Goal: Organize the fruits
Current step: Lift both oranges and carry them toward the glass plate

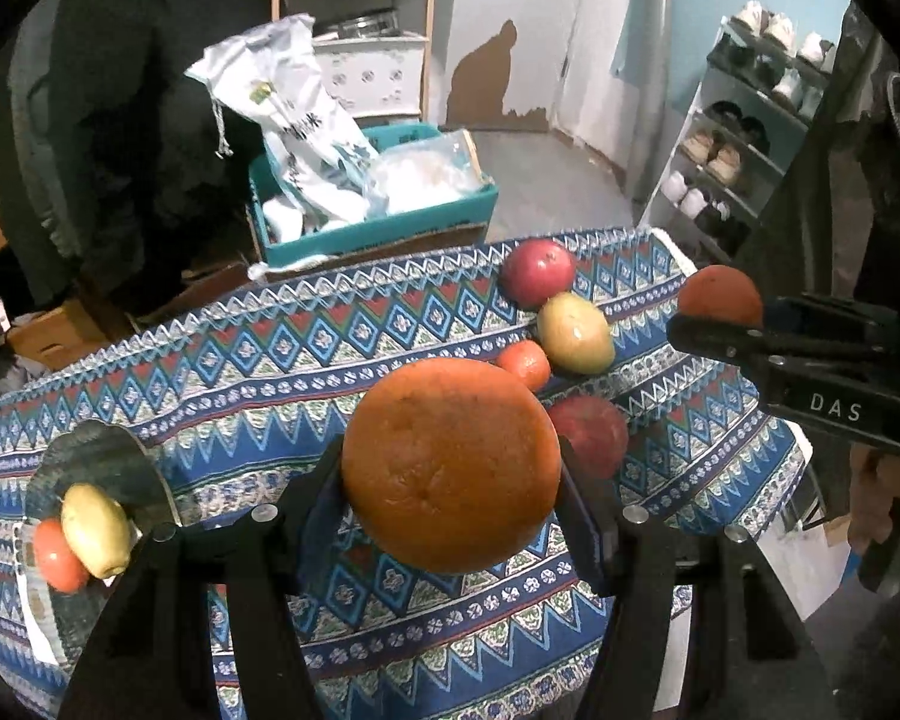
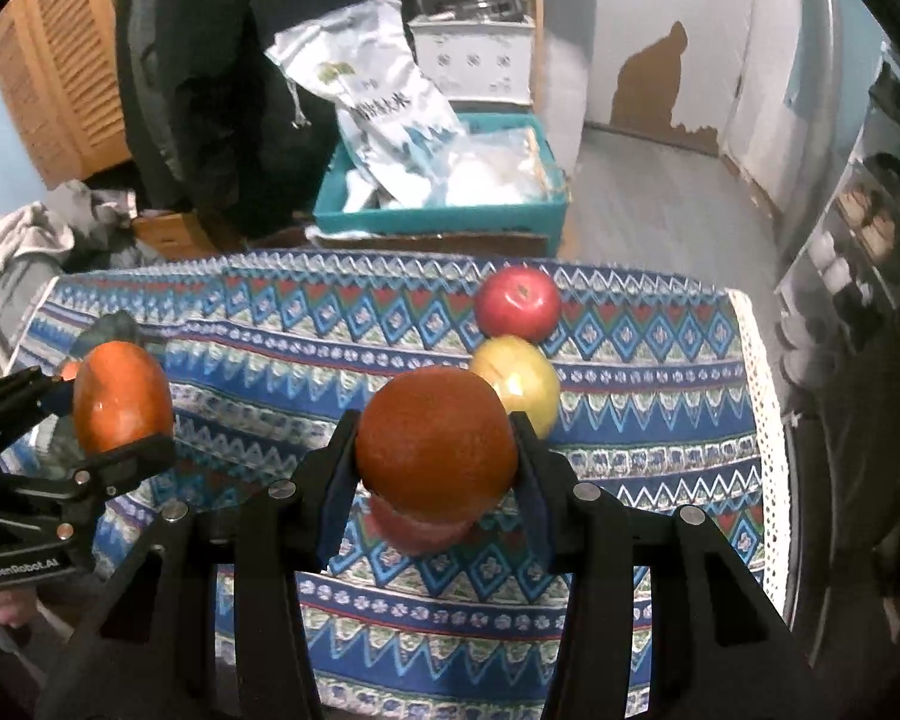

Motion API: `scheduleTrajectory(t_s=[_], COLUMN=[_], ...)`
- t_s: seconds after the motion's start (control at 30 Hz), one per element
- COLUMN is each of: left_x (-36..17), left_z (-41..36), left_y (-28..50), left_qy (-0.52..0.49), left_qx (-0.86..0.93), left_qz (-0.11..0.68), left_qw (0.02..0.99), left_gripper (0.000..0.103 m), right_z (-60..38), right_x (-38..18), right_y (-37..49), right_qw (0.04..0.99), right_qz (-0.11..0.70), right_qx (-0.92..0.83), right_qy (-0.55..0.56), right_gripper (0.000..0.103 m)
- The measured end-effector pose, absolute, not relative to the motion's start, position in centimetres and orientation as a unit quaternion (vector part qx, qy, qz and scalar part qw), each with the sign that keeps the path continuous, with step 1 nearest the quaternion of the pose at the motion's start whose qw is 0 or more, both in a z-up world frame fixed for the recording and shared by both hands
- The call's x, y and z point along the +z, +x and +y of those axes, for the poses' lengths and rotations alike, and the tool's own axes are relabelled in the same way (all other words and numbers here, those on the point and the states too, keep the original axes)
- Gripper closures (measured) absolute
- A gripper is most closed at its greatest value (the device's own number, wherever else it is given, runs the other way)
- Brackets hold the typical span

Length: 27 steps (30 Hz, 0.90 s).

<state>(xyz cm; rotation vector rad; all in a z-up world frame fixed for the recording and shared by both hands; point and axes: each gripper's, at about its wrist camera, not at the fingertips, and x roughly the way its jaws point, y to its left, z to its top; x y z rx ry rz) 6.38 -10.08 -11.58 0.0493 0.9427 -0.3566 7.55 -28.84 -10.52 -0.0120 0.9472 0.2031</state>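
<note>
A blue patterned cloth (image 1: pixel 222 360) covers the bench. The left claw (image 1: pixel 450 468) is clamped on a large orange (image 1: pixel 450 465) above it. The right claw (image 2: pixel 435 444) grips another orange (image 2: pixel 435 435) over a red fruit (image 2: pixel 417 531). Ahead of the right claw lie a yellow-green fruit (image 2: pixel 519 384) and a red apple (image 2: pixel 517 302), touching.

A lived-in home: a worktop (image 2: pixel 390 588) under a patterned cloth. Behind it sit a teal box (image 2: pixel 444 219) of bags and wooden shelves (image 1: pixel 354 30); right of it, a shoe rack (image 1: pixel 744 120) by a peeling wall (image 1: pixel 498 72).
</note>
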Motion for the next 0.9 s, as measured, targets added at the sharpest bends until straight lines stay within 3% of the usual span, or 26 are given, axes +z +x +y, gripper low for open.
scheduleTrajectory(t_s=[0.9], left_x=[-5.0], left_z=[-3.0], left_y=[2.7], left_qy=[-0.017], left_qx=[-0.139], left_qz=[0.397], left_qw=[0.907], left_gripper=[0.038], right_z=[-22.4], right_x=[-2.9], right_y=[5.1], right_qw=[0.906], right_qz=[0.388], right_qx=[0.167], right_qy=[-0.028], right_gripper=[0.057])
